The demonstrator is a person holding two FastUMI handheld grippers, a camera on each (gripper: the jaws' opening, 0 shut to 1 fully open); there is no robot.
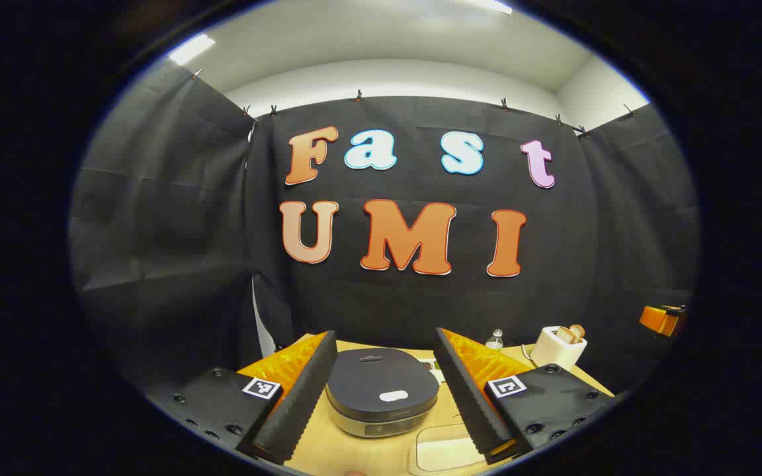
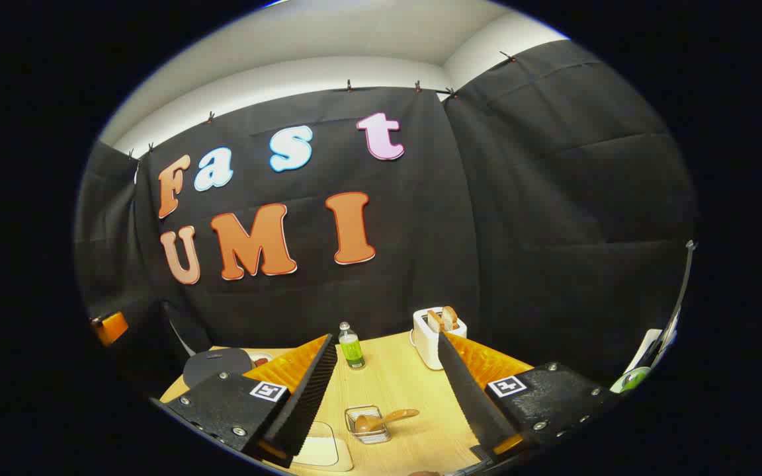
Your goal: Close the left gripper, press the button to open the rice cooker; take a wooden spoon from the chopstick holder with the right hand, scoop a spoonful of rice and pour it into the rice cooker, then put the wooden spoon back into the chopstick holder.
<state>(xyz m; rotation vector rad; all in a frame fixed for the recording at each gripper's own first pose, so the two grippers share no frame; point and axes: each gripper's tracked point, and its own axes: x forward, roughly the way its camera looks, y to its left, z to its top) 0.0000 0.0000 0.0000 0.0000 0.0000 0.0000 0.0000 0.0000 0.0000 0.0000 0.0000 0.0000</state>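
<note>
rice cooker (image 1: 381, 391), dark flat lid shut, pale button at front, near tabletop (image 2: 401, 383) left edge; wooden spoon (image 2: 381, 419) in wire chopstick holder (image 2: 369, 425); left tongs (image 1: 386, 410) and right tongs (image 2: 391, 413) both spread wide, empty.

Staged recording booth dressed as a kitchen corner. Black cloth wall (image 1: 169, 218) clipped up below a white ceiling (image 1: 387, 39); wooden tabletop (image 2: 401, 383) bearing a rice cooker (image 1: 381, 390), toaster (image 2: 435, 334) with bread at 12 o'clock, green bottle (image 2: 352, 347), and wire chopstick holder (image 2: 369, 423) holding a wooden spoon (image 2: 384, 418).
</note>
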